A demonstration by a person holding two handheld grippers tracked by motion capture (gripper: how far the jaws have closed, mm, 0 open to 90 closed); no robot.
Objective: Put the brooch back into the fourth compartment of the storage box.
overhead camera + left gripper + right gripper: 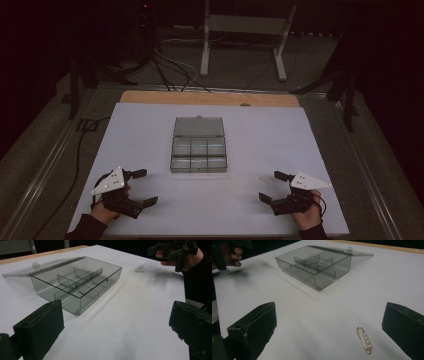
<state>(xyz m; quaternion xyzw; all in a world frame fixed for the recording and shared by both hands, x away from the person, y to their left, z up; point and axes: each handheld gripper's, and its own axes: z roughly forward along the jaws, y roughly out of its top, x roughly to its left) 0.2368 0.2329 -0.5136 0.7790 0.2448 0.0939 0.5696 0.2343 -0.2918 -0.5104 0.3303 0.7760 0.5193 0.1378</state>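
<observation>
We hold our right gripper (329,322) low over the white worktop (150,130) with its jaws spread wide, the small gold safety pin with pearl beads (364,339) lying flat between them, untouched, ready for pinching. Our left gripper (115,325) waits equally spread, holding nothing. The clear smoky plastic compartment box (198,154) sits mid-worktop, lid folded back, apparently to receive the pin.

Two handheld grippers, left gripper (142,187) and right gripper (270,186): black bodies, each topped by a grey three-cornered plate with small dark holes. Blocky matte-black fingers (253,325), edges slightly chipped. Dark sleeves at both wrists; black cable trails from each gripper.
</observation>
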